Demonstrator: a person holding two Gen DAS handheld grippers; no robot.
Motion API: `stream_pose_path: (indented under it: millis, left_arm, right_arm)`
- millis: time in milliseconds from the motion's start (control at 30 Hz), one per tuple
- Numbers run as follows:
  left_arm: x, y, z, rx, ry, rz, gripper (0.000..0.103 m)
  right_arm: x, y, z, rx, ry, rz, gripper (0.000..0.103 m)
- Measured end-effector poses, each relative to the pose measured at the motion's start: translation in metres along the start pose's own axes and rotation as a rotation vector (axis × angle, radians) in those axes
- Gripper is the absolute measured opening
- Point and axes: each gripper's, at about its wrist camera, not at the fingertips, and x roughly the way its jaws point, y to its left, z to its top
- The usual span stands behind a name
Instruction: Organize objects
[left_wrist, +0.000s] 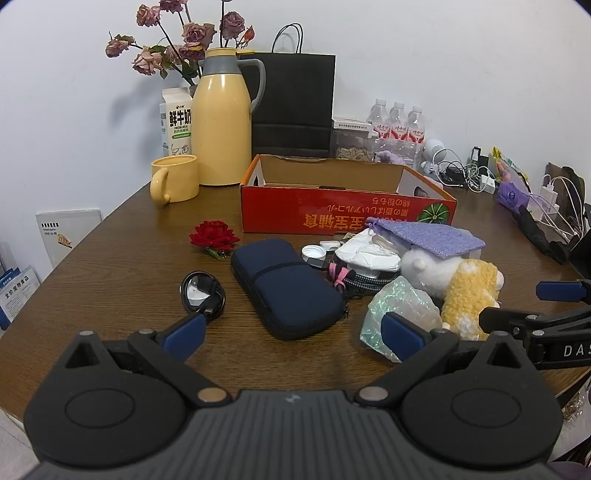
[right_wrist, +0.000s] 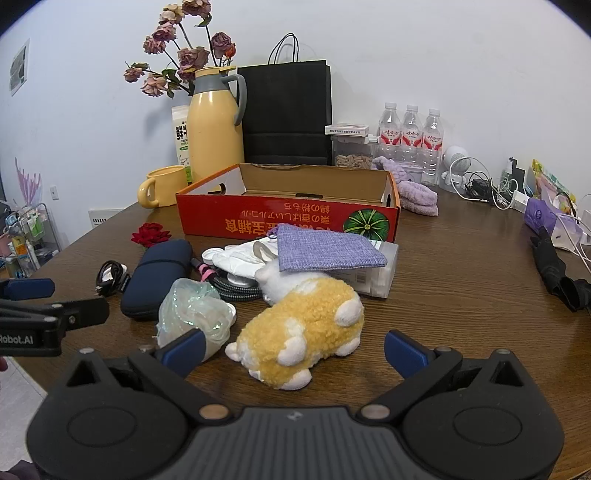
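An open red cardboard box (left_wrist: 347, 210) (right_wrist: 288, 218) stands mid-table. Before it lies a pile: a navy zip case (left_wrist: 288, 288) (right_wrist: 157, 277), a coiled black cable (left_wrist: 202, 291) (right_wrist: 110, 277), a red fabric rose (left_wrist: 214, 234) (right_wrist: 150, 233), a purple pouch (left_wrist: 428, 236) (right_wrist: 325, 249), a yellow-and-white plush toy (left_wrist: 469, 295) (right_wrist: 303, 328) and a crinkly iridescent bag (left_wrist: 402, 306) (right_wrist: 195, 310). My left gripper (left_wrist: 291, 334) is open, its fingers wide before the navy case. My right gripper (right_wrist: 293, 350) is open just short of the plush toy, holding nothing.
A yellow jug (left_wrist: 221, 118), a yellow mug (left_wrist: 173, 179), a milk carton (left_wrist: 176, 122), dried roses and a black paper bag (left_wrist: 295, 103) line the back wall. Water bottles (right_wrist: 410, 136), chargers and cables (right_wrist: 491, 188) crowd the right. A folded black umbrella (right_wrist: 557, 269) lies near the right edge.
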Motion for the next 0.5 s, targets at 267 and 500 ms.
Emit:
stream_pose_path:
  millis: [267,500]
  left_arm:
    - [-0.0006,0.0008,-0.0017,-0.003,0.002,0.001,0.103]
    - [-0.0006,0.0008,-0.002,-0.003,0.001,0.001,0.103]
  right_arm:
    - [-0.0002,0.0001,-0.0004,0.0,0.001,0.0,0.103]
    - [-0.0002,0.0003,-0.0012,0.0,0.001,-0.001,0.103]
